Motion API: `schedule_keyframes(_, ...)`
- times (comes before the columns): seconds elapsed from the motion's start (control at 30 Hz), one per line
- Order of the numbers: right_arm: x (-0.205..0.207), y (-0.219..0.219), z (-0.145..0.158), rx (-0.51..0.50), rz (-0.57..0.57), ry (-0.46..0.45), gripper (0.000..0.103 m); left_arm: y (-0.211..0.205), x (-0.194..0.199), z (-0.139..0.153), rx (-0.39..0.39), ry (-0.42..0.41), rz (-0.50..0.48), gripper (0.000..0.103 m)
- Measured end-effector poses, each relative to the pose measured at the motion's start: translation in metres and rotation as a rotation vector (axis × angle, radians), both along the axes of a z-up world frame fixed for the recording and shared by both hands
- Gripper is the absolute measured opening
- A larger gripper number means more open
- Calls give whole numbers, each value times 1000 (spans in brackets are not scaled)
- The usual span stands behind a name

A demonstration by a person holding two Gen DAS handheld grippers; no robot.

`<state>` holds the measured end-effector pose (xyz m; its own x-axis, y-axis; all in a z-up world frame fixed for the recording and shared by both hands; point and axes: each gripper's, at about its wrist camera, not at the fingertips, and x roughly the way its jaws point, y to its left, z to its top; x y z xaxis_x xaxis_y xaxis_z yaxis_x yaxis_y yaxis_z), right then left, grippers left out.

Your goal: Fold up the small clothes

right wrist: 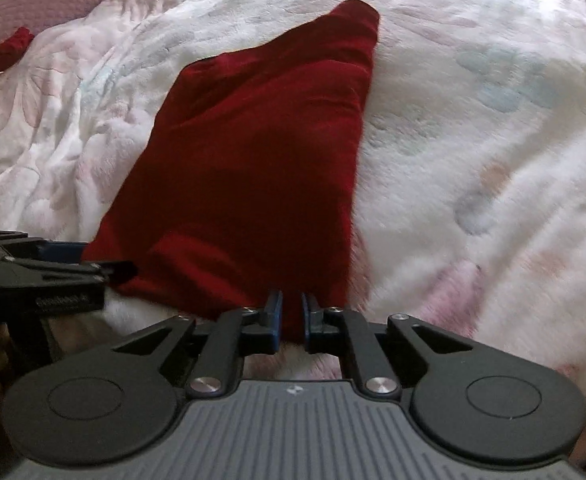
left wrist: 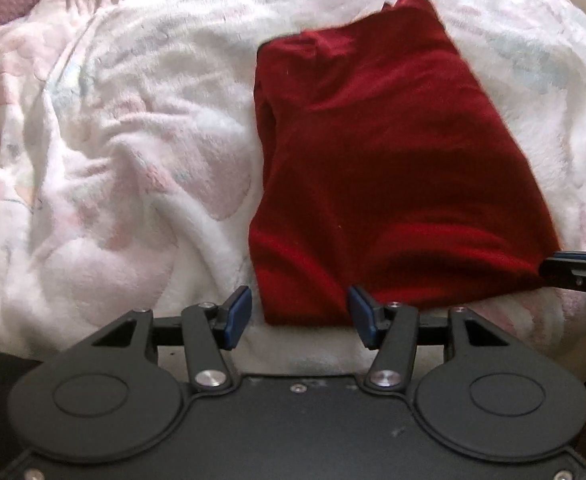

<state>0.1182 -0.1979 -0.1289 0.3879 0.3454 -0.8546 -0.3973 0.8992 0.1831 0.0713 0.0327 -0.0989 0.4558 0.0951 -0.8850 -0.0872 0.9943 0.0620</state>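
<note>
1. Left wrist view: the dark red garment [left wrist: 389, 168] lies folded into a rough rectangle on the fluffy white floral blanket [left wrist: 125, 152], right of the blanket's middle, its near edge toward both grippers.
2. Left gripper [left wrist: 299, 316]: fingers spread wide, nothing pinched; the garment's near left corner lies between the blue pads [left wrist: 239, 312] without visible pressure.
3. Right gripper [right wrist: 292, 316]: fingers narrow, a thin strip of the garment's near edge between them (whether the pads actually press the cloth cannot be told).
4. Second red item [right wrist: 7, 52]: small, bunched, at the blanket's far left edge, well apart.
5. Hazard: judged from this pose, lifting with only one corner secured would let the free corner sag and the fold open.
6. Hazard: the deep pile could be pinched along with the cloth, dragging the blanket.
</note>
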Motion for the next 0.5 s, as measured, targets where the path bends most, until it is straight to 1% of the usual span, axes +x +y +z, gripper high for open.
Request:
schedule_keyframes(0.07, -3, 0, 6, -2, -4, 8, 12, 3, -5, 9, 3, -24, -10, 54)
schedule_keyframes(0.13, -12, 0, 14, 16, 21, -28, 18, 8, -6, 14, 6, -34, 1, 54)
schedule_keyframes(0.2, -20, -2, 19, 16, 47, -76, 31, 14, -4, 15, 2, -35, 20, 54)
schedule_keyframes(0.3, -20, -3, 19, 5, 50, -87, 36, 23, 1, 10, -17, -21, 65, 54)
schedule_keyframes(0.4, -13, -2, 12, -17, 29, -77, 41, 26, 8, 1, -53, 3, 70, 54)
schedule_keyframes(0.5, -9, -1, 5, -43, 13, -87, 41, 25, 11, -1, -41, 5, 68, 54)
